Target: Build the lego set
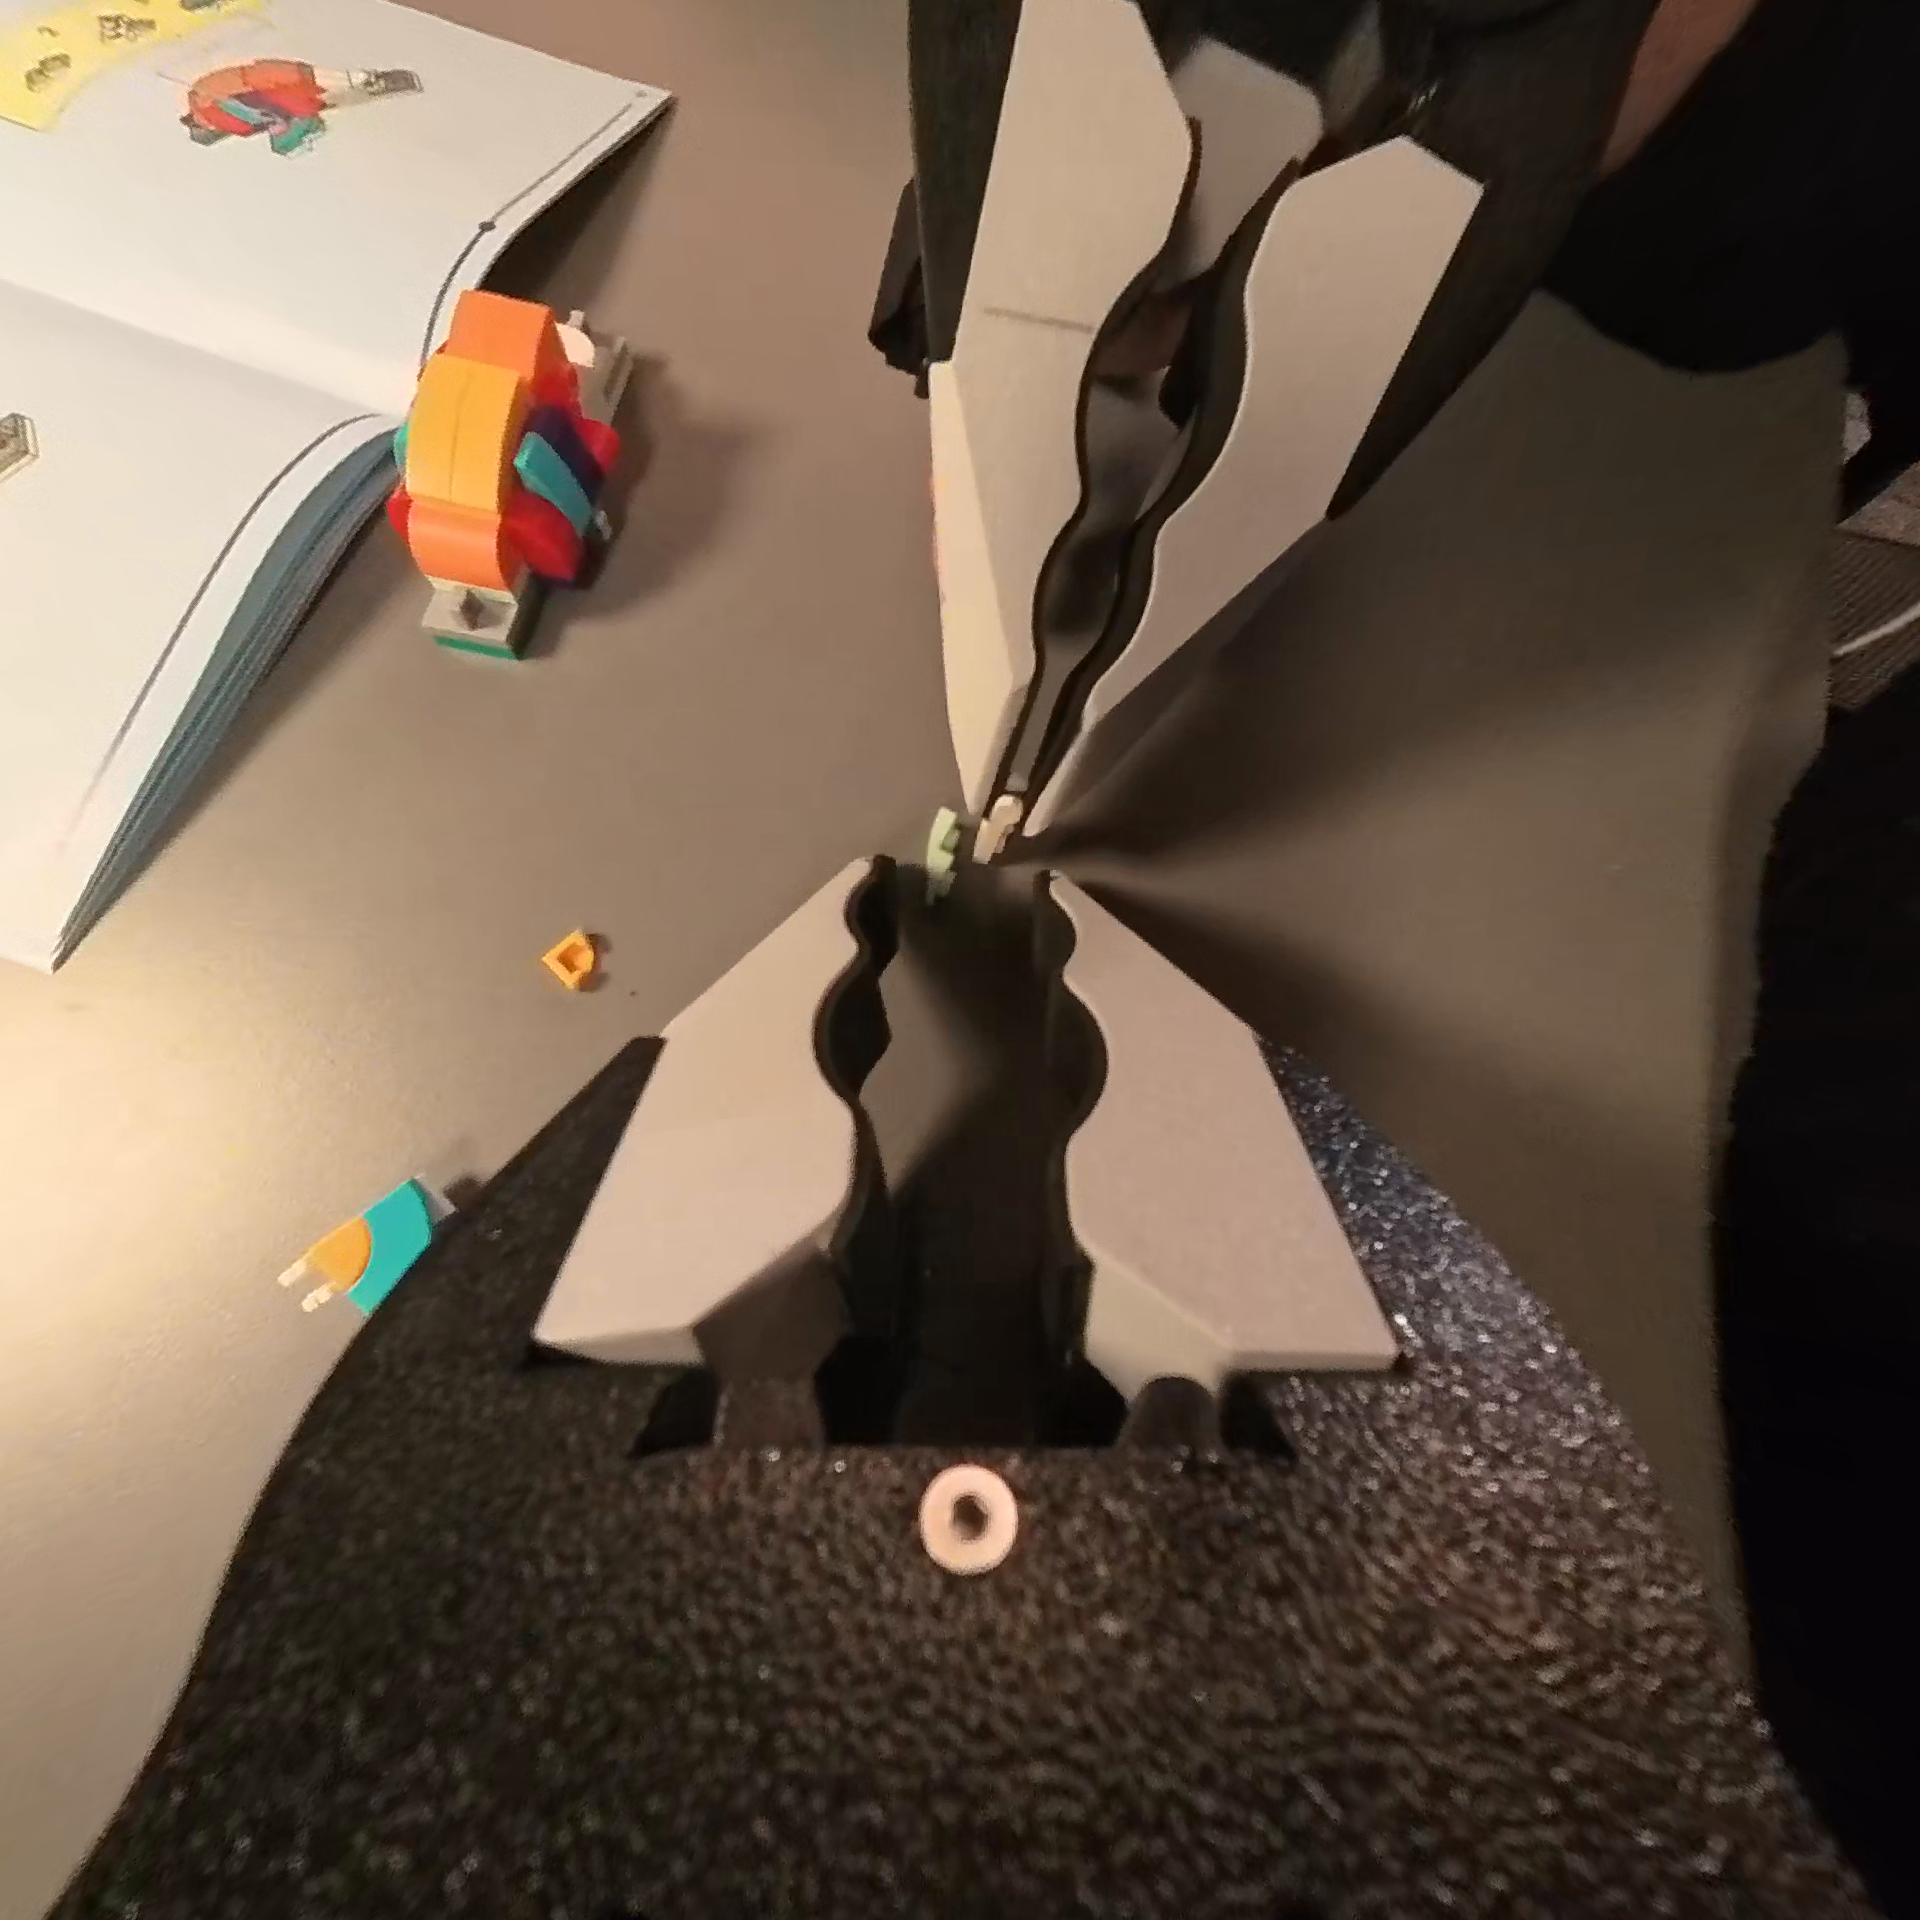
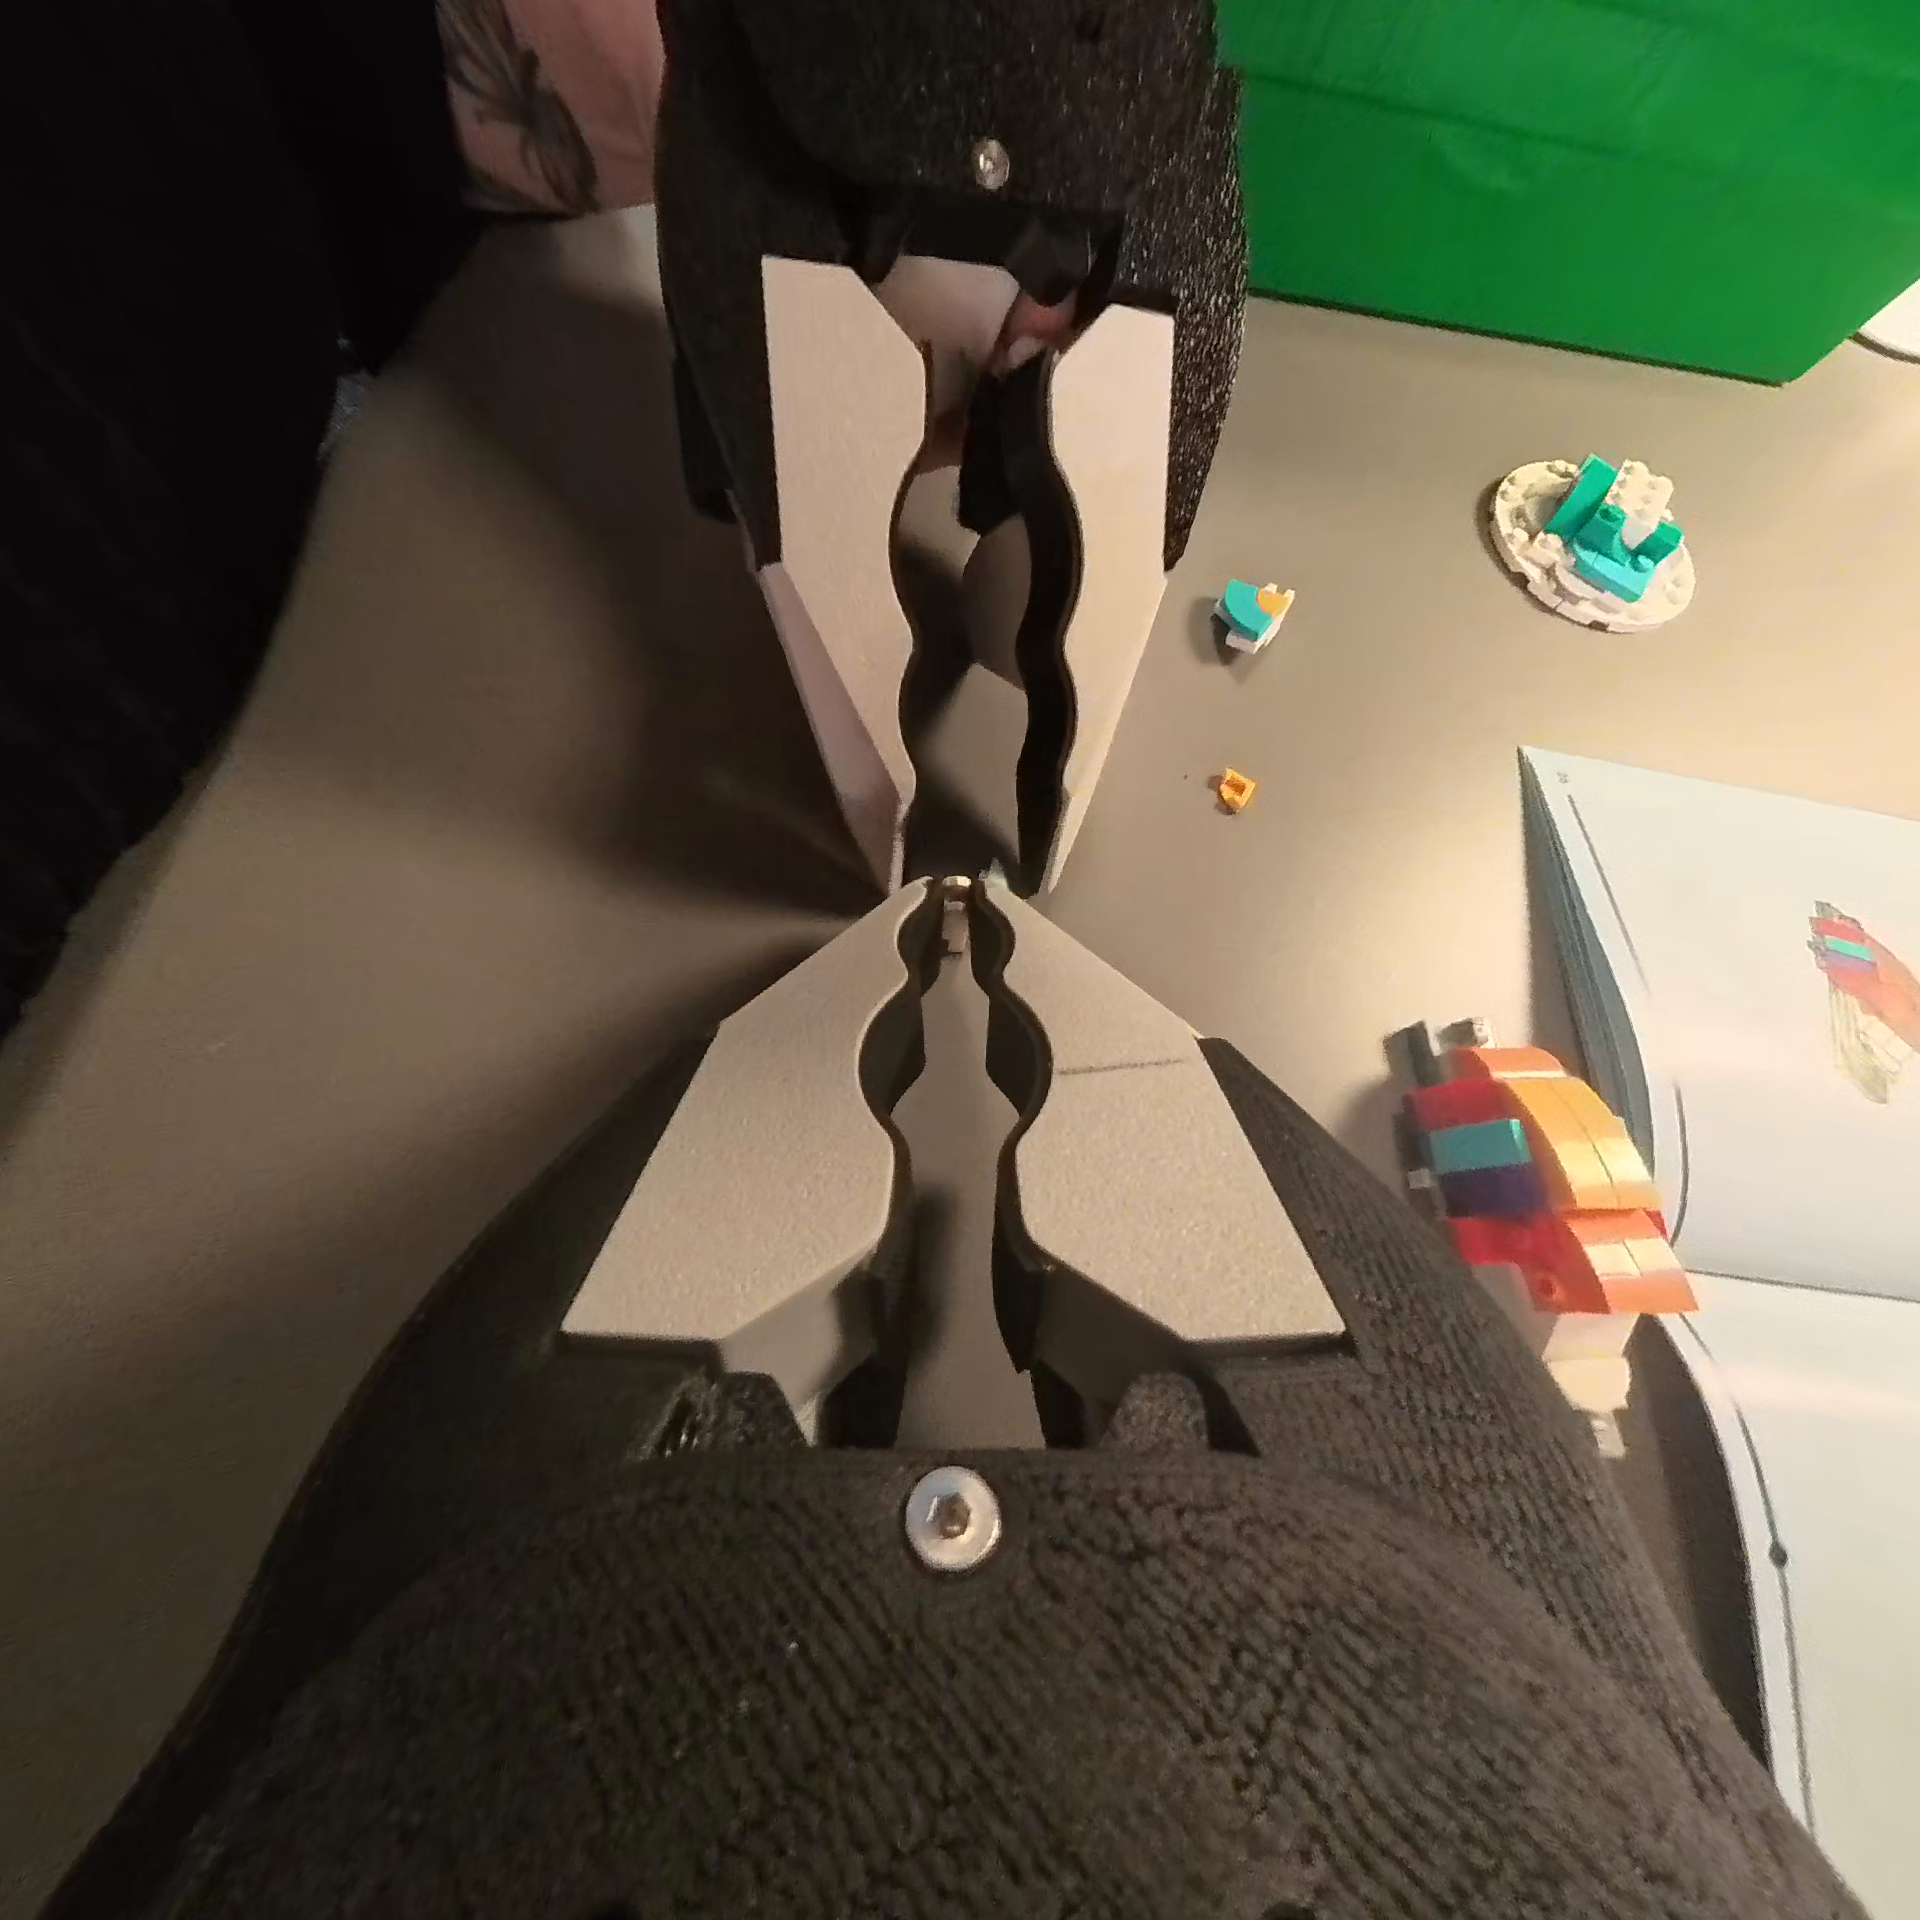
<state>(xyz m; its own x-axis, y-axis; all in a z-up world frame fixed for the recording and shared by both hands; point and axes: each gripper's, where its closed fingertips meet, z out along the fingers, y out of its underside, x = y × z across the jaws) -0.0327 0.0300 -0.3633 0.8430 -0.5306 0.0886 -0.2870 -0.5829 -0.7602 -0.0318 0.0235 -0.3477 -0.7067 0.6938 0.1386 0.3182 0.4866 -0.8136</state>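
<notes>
My left gripper [image 1: 961,873] is open, its tips on either side of my right gripper's tips. My right gripper [image 2: 954,890] is shut on a small white piece [image 2: 954,914], which also shows in the left wrist view [image 1: 1000,823]. A small pale green piece [image 1: 940,857] sits right beside the white piece, by the inner face of my left gripper's left finger. I cannot tell whether the two pieces are joined. Both grippers meet tip to tip just above the grey table [image 1: 416,852]. The orange, yellow, red and teal build [image 1: 499,478] lies to the left by the booklet.
An open instruction booklet [image 1: 208,364] lies at the left, on the right in the right wrist view [image 2: 1766,1039]. A tiny orange piece [image 1: 571,958] and a teal, yellow and white piece [image 1: 364,1242] lie loose. A round white plate with teal bricks [image 2: 1595,545] stands before a green box [image 2: 1558,156]. Both grippers' tips are close together, under 4 cm apart.
</notes>
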